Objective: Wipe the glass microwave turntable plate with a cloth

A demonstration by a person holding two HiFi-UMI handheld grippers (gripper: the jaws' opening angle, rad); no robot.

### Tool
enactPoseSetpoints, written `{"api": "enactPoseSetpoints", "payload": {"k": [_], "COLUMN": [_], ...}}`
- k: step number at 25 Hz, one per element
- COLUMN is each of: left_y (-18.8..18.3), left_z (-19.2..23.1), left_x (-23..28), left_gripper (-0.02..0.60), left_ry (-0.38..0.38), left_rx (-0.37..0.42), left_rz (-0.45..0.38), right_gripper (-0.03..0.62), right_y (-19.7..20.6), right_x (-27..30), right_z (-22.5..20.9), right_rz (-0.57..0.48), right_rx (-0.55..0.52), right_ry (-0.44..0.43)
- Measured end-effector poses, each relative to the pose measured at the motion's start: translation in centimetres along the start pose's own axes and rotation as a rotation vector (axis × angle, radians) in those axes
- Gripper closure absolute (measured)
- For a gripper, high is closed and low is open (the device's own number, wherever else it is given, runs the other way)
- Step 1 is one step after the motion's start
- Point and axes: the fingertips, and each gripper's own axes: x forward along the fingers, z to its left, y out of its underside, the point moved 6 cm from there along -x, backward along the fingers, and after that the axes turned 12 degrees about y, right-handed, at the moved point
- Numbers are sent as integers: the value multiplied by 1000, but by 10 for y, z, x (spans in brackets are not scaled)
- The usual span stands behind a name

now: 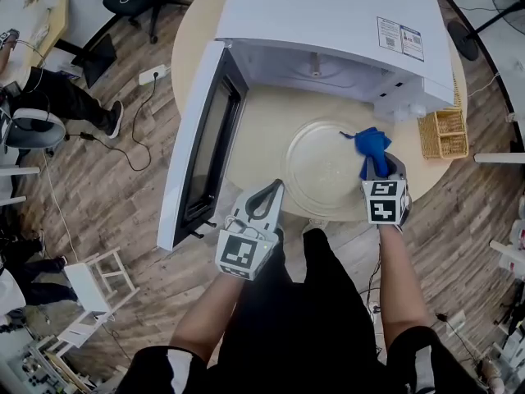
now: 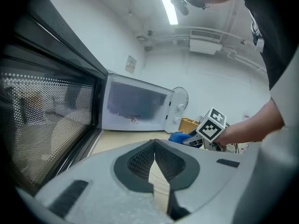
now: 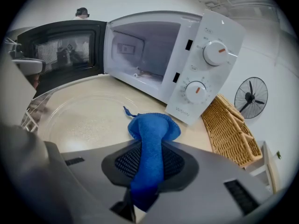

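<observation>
Two claws are held at the near edge of the round tabletop (image 1: 262, 130), in front of a white microwave (image 1: 328, 23) whose door (image 1: 201, 146) stands swung open to the left. The glass plate (image 1: 316, 167) lies flat on the tabletop just in front of the open oven, outside it.

The right claw (image 3: 152, 143) is clamped on a blue cloth (image 3: 153, 127). Its own view shows the cloth running up between the two jaws and bunching out past their tips. From the head view the cloth sits at the plate's right rim, but whether it touches the glass cannot be told.

The left claw (image 2: 154, 143) has its jaws brought together at the tips with nothing between them, and it sits near the plate's near left side, beside the door. Its view shows the door's perforated mesh close at left, and the right claw's marker cube (image 2: 211, 125) across the way.

The head view looks down on the microwave's top and hides the front panel. The right claw view shows that panel, with two dials (image 3: 216, 52). A wicker basket (image 1: 443, 134) sits on the tabletop right of the microwave.
</observation>
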Motion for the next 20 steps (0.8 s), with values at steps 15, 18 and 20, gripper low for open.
{"api": "enactPoseSetpoints", "payload": {"k": [15, 18, 20], "left_y": [1, -1, -2], "left_z": [3, 1, 0], "left_x": [-12, -17, -19], "left_gripper": [575, 575, 575], "left_ry": [-42, -43, -45], "left_rx": [-12, -12, -24], "left_rz": [0, -2, -7], "right_gripper": [516, 516, 516], "right_y": [-31, -28, -28], "right_x": [-65, -77, -82], "right_z": [78, 108, 125], "right_rz": [-180, -184, -192], "right_rx": [78, 2, -55], "right_ry": [-264, -302, -315]}}
